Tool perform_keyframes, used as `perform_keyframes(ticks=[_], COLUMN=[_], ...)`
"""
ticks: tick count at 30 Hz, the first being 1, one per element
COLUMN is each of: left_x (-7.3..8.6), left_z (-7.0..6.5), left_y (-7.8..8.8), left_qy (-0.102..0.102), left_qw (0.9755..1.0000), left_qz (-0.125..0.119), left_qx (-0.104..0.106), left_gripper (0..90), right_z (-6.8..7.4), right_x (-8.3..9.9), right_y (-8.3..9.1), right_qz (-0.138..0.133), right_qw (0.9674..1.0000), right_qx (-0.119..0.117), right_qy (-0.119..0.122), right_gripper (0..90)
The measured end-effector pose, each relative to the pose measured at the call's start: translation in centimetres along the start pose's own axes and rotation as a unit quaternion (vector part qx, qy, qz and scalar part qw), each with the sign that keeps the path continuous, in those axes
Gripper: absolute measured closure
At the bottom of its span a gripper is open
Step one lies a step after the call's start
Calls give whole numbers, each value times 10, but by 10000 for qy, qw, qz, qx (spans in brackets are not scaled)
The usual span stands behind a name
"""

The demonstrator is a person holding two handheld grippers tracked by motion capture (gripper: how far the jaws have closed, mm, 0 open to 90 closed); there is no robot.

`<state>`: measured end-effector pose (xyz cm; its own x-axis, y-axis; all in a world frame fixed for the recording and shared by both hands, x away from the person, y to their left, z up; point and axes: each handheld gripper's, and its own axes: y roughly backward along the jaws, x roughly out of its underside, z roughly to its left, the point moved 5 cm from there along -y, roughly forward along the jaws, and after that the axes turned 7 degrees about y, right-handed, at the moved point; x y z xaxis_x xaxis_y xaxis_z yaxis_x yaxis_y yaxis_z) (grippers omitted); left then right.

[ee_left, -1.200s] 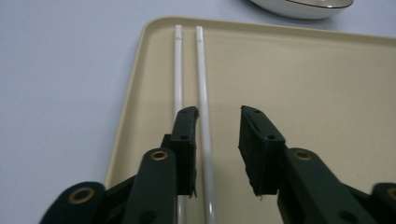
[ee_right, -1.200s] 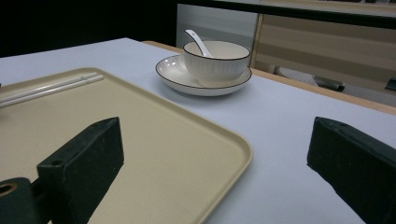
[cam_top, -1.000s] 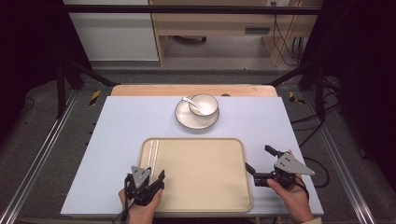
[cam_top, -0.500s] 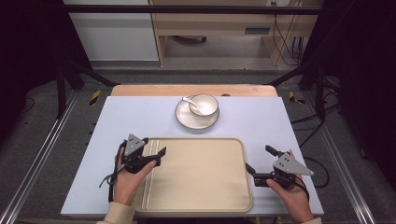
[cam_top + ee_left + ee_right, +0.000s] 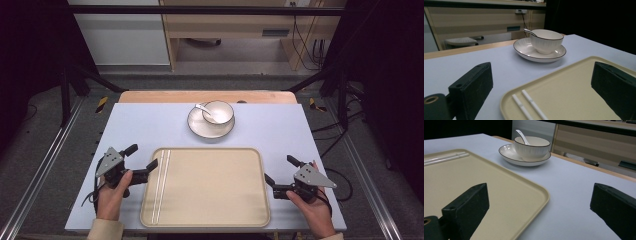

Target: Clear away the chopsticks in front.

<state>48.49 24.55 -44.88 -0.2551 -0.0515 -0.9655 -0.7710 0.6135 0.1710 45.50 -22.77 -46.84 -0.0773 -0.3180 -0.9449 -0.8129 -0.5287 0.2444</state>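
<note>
- The pale blue rectangular table top (image 5: 150, 125) carries everything, and both tongs hover low over its near half.
- The large beige plastic tray (image 5: 210, 190) lies flat between the two tongs. Its left edge sits just beside the left gripper (image 5: 140, 161) and its right edge just beside the right gripper (image 5: 280, 172), a placing that suits a two-sided lift or a loading job.
- The left gripper has its jaws spread wide, holding nothing. One jaw stands over the tray's left rim and the other over bare table, so the tray's corner falls between them.
- The right gripper is likewise spread and empty, off the tray's right rim and angled toward the far middle of the table.
- The white round saucer with a dark rim (image 5: 200, 131) sits well beyond both tongs, ahead of them and clear of the tray.
- The white ribbed bowl (image 5: 218, 112) stands upright on that saucer, with a white spoon (image 5: 201, 107) resting in it, handle out toward the left gripper's side.
- Two thin white chopsticks (image 5: 162, 185) lie side by side along the tray's left margin, right by the left gripper. They would probably roll if the tray tilts.
- Nothing stands between either gripper and the bowl.
</note>
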Motion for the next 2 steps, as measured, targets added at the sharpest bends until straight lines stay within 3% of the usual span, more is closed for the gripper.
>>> perform_keyframes(ticks=[2], left_x=[0], left_z=[1], left_y=[2], left_qy=[-16], left_qw=[10000], left_qz=[-32], left_qx=[-29], left_gripper=[34], right_z=[0], right_x=[1], right_y=[-1], right_qz=[29], right_qw=[10000], right_qx=[8], right_qy=[20], right_gripper=[25])
